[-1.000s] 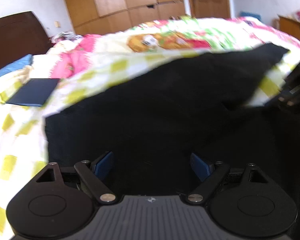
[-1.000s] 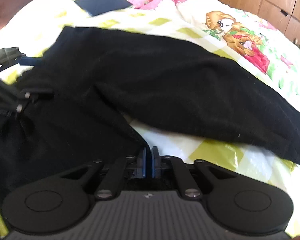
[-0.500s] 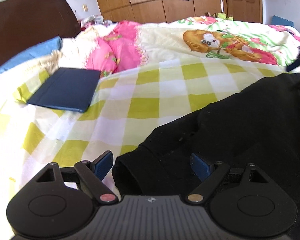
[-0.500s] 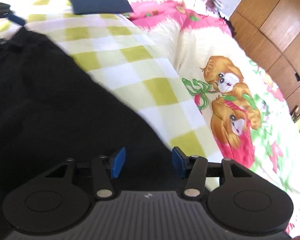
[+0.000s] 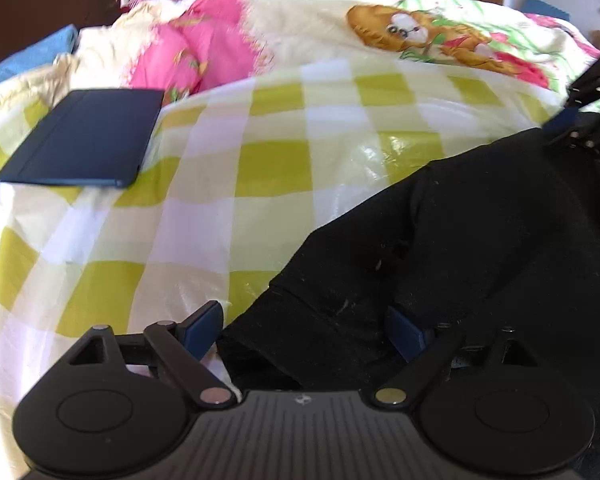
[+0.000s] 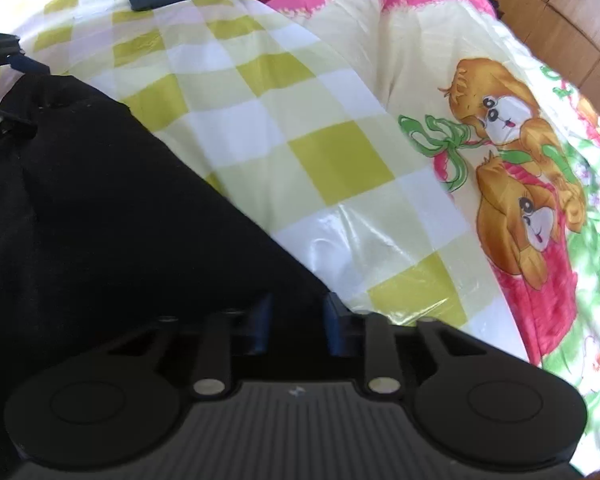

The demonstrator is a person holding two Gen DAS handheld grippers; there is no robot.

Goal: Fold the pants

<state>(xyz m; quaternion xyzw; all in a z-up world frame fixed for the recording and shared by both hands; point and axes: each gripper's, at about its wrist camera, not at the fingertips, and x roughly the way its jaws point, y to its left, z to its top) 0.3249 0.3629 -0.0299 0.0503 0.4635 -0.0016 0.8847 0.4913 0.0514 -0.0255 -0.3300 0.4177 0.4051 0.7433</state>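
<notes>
pants lie black and bunched on the bed, filling the 3 to 6 o'clock part of the left wrist view and the 7 to 10 o'clock part of the right wrist view. the left hand-held gripper has its blue pads wide apart, a hemmed edge of cloth lying between them, not pinched. the right hand-held gripper also stands parted, narrower, with the cloth's corner draped over the gap (whether it presses anything i cannot tell). each gripper sits at one end of the same cloth edge. a dark blue tablet case rests well apart at 10 o'clock. judging by the doubled layers, one fold looks made; the bundle seems loose, so smoothing and at least one more fold across likely remain.
</notes>
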